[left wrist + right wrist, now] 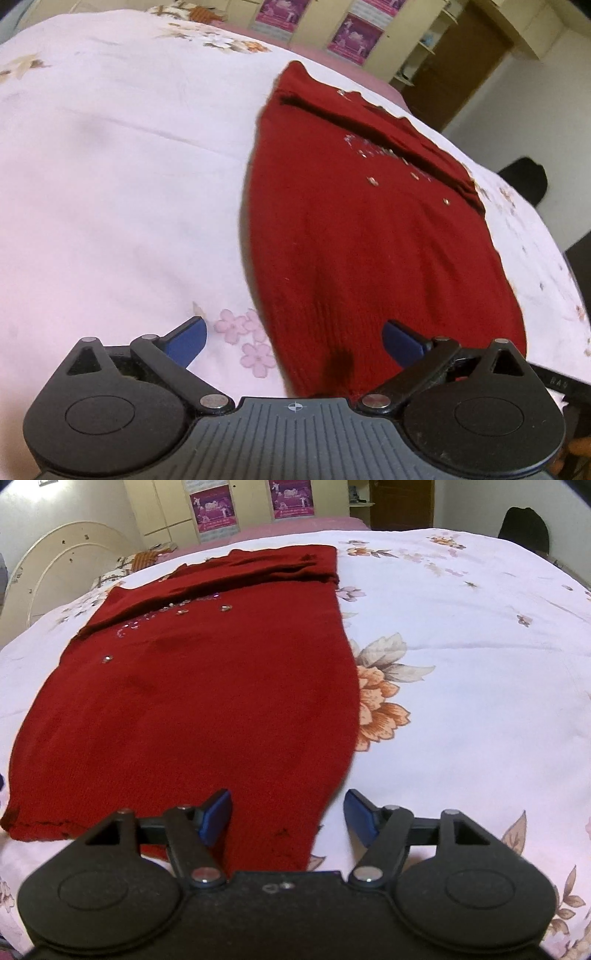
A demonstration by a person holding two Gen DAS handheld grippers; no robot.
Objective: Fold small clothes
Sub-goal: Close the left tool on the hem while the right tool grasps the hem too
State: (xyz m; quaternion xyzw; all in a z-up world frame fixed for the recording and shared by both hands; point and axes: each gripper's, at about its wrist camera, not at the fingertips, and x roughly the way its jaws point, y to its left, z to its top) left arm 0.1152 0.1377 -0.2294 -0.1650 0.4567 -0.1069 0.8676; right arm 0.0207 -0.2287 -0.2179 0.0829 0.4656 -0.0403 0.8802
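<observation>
A small dark red knitted sweater (354, 236) with sequin decoration lies flat on the bed, its sleeves folded across the chest at the far end. My left gripper (293, 341) is open, its blue fingers straddling the near left corner of the hem. In the right wrist view the same sweater (207, 701) fills the left half. My right gripper (288, 818) is open, its fingers straddling the near right corner of the hem. Neither holds the cloth.
The bed is covered by a pale pink floral sheet (461, 664). A cream headboard (55, 565) stands at the left. Wardrobes with pink posters (214, 509) and a dark chair (524, 524) stand beyond the bed.
</observation>
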